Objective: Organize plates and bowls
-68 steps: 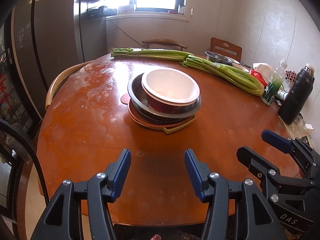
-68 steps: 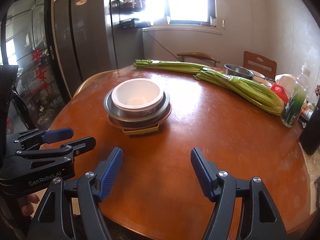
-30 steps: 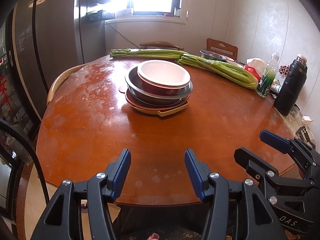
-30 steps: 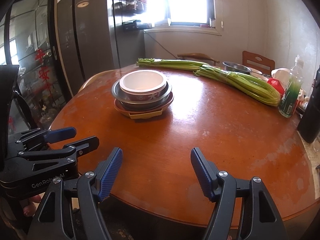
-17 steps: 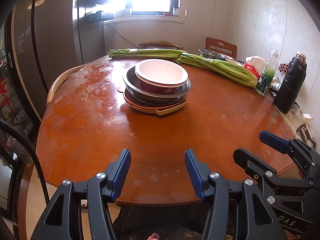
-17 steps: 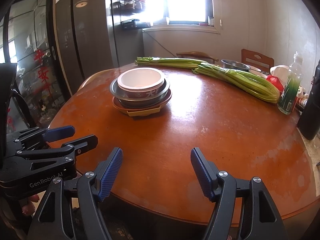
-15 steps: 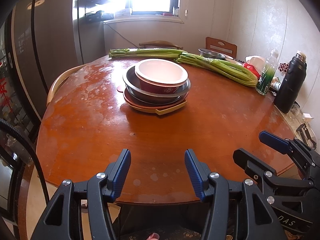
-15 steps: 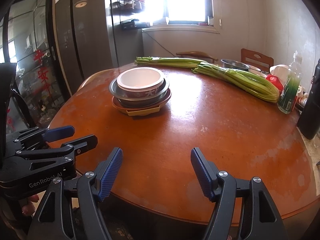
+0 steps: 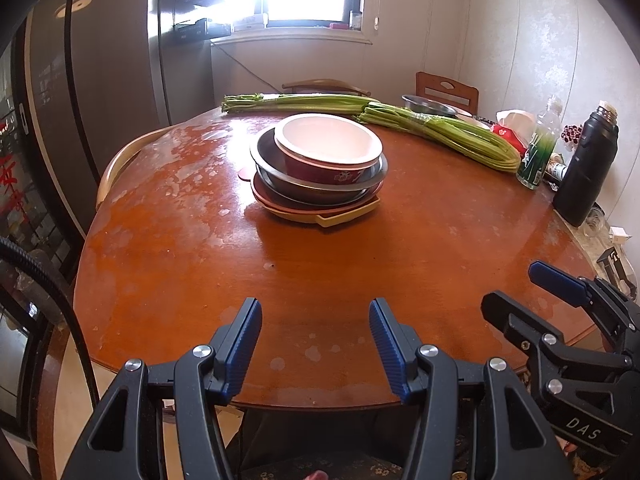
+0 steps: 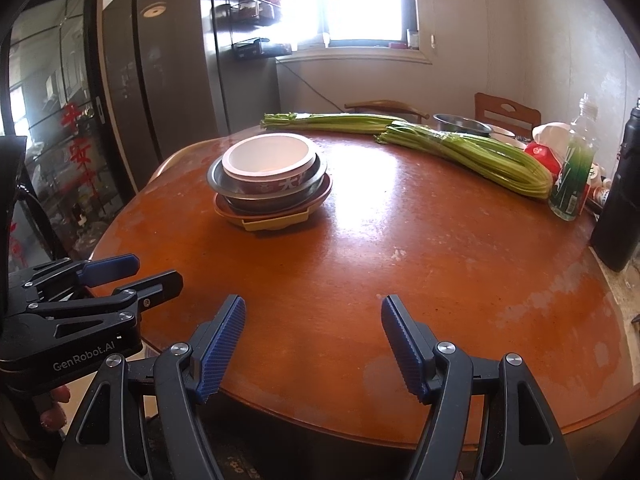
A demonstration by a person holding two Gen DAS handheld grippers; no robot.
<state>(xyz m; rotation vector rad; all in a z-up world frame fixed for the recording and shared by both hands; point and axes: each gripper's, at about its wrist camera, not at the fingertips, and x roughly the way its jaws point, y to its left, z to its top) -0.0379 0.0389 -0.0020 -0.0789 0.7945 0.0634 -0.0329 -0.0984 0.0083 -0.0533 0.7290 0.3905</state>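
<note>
A stack of dishes stands on the round wooden table (image 9: 360,264): a red bowl with a white inside (image 9: 328,148) sits in a metal bowl (image 9: 272,164), on pink plates (image 9: 280,208) and a yellow tray (image 9: 344,218). The red bowl also shows in the right wrist view (image 10: 268,158). My left gripper (image 9: 316,312) is open and empty over the table's near edge, far from the stack. My right gripper (image 10: 312,308) is open and empty, also at the near edge. Each gripper shows in the other's view, the right one (image 9: 536,296) and the left one (image 10: 132,272).
Two bundles of green stalks (image 9: 436,128) lie across the far side. A metal bowl (image 9: 428,104), a clear bottle (image 9: 540,156), a black flask (image 9: 588,172) and a red packet (image 9: 508,132) stand at the right. Chairs (image 9: 448,88) and a dark fridge (image 9: 100,60) surround the table.
Both grippers have drawn back from the stack toward the near table edge and stay open. The dishes have not moved.
</note>
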